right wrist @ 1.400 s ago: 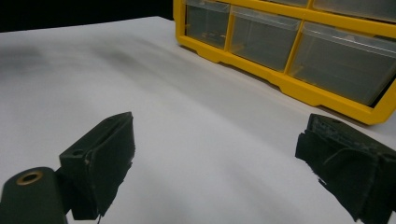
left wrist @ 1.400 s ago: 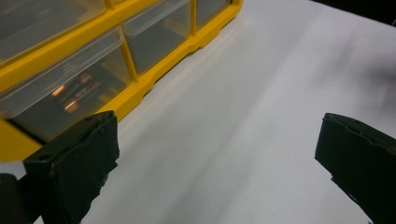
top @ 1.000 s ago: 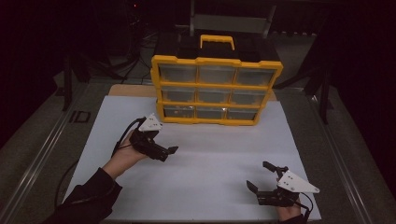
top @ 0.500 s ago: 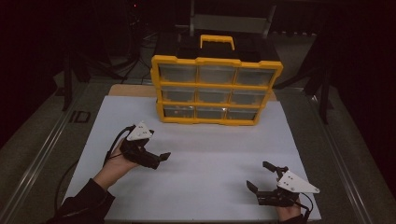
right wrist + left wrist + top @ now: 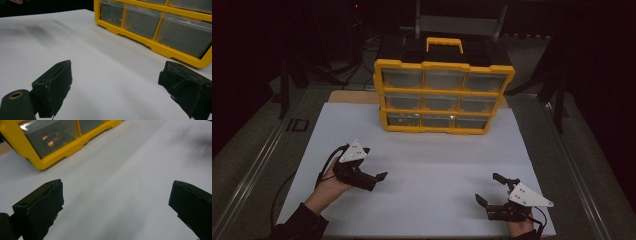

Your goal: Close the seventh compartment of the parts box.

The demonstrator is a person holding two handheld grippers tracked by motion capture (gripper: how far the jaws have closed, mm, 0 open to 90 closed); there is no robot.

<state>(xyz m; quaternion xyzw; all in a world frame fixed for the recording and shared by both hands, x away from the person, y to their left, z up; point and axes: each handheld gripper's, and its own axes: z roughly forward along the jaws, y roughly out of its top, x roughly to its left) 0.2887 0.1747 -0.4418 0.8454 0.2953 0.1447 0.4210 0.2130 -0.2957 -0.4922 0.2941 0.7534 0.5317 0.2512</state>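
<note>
While the yellow drawer cabinet stands at the far middle of the white table, its drawers all shut, both tools sit well short of it. The left tool and right tool are each released, jaws spread with nothing between them. A hasty reach could nudge the cabinet backward, I judge. Bare sheet between offers ample room; the right tool sits near the front edge.

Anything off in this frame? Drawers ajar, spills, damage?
Nothing stands out. The yellow plastic drawer organizer stands upright and square on the white table sheet, its clear drawers apparently shut. The left gripper and right gripper sit open, holding nothing. The black jaw pads look frayed at their edges.
</note>
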